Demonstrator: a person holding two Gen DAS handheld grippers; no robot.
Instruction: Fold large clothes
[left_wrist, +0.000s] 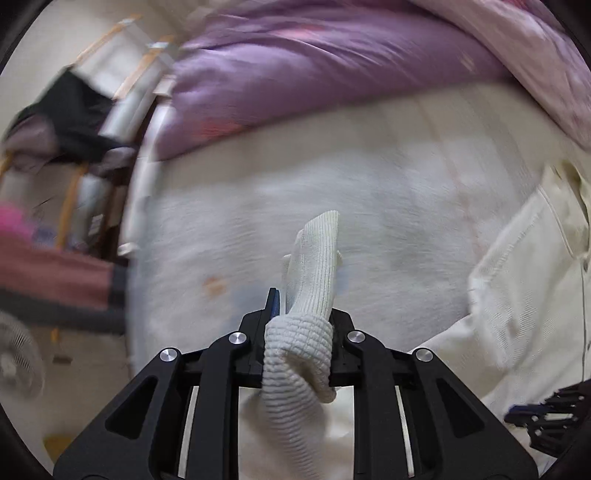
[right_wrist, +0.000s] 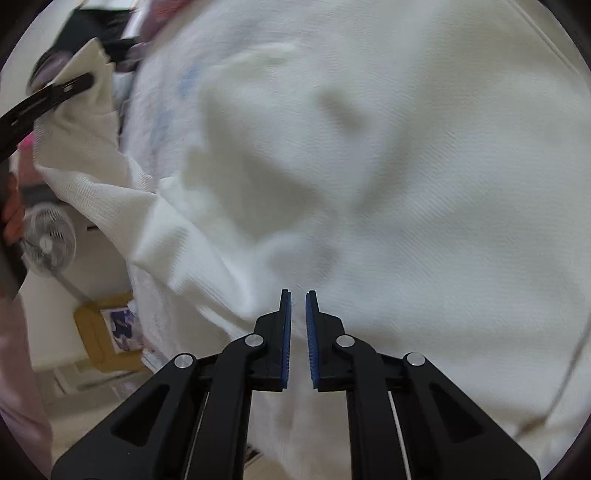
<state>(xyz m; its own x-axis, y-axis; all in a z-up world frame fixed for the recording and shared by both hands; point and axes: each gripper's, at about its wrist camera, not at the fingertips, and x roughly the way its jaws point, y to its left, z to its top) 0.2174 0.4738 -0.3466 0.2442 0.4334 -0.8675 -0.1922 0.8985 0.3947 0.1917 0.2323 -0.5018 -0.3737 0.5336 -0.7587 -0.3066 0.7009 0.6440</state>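
The cream garment (right_wrist: 388, 177) lies spread over the bed and fills the right wrist view. In the left wrist view its body (left_wrist: 524, 288) lies at the right. My left gripper (left_wrist: 303, 302) is shut on its ribbed sleeve cuff (left_wrist: 314, 266), which sticks up between the fingers and folds back over them. From the right wrist camera, the left gripper (right_wrist: 74, 83) holds the lifted sleeve (right_wrist: 85, 122) at the upper left. My right gripper (right_wrist: 298, 295) hovers over the garment's near edge, shut to a thin slit with no cloth in it. It also shows as the right gripper (left_wrist: 546, 417) at the lower right.
A pale bed sheet (left_wrist: 295, 192) lies under the garment, and a purple duvet (left_wrist: 314, 74) is bunched along the far side. Left of the bed stand a rack with dark clothes (left_wrist: 74, 110), a white fan (right_wrist: 48, 240) and a yellow box (right_wrist: 99, 332). A person's hand (right_wrist: 13, 218) is at the left edge.
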